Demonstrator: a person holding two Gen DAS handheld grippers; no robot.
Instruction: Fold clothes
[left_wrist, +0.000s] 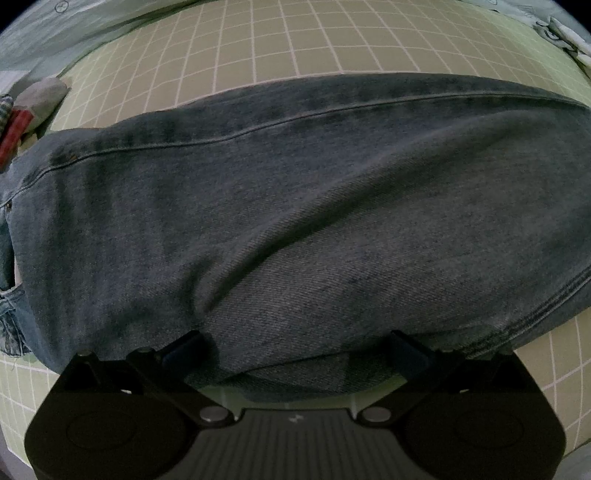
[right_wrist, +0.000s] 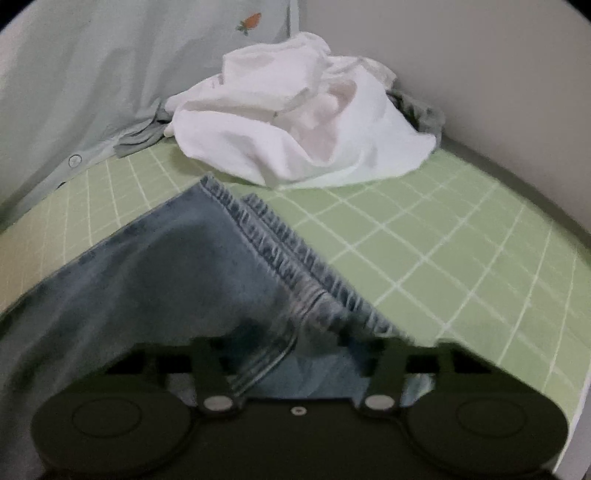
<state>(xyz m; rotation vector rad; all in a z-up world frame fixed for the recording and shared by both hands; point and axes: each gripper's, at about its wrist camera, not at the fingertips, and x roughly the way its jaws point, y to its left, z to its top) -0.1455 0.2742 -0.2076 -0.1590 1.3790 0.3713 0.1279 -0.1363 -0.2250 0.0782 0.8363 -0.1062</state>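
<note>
Blue jeans (left_wrist: 295, 206) lie across the green grid mat (left_wrist: 258, 44), filling the left wrist view. My left gripper (left_wrist: 295, 343) stands wide open at the near edge of the denim, its fingers (left_wrist: 184, 345) partly under the cloth fold. In the right wrist view the hemmed leg ends of the jeans (right_wrist: 258, 236) lie on the mat (right_wrist: 461, 258). My right gripper (right_wrist: 291, 347) is at the leg hem, jaws spread, with denim draped over and between them; the fingertips are hidden by cloth.
A crumpled white garment (right_wrist: 295, 118) lies at the far corner of the mat, a grey piece (right_wrist: 424, 110) behind it. A pale blue-green fabric (right_wrist: 92, 74) with buttons hangs at left. Folded cloth with red (left_wrist: 22, 118) lies at the mat's left edge.
</note>
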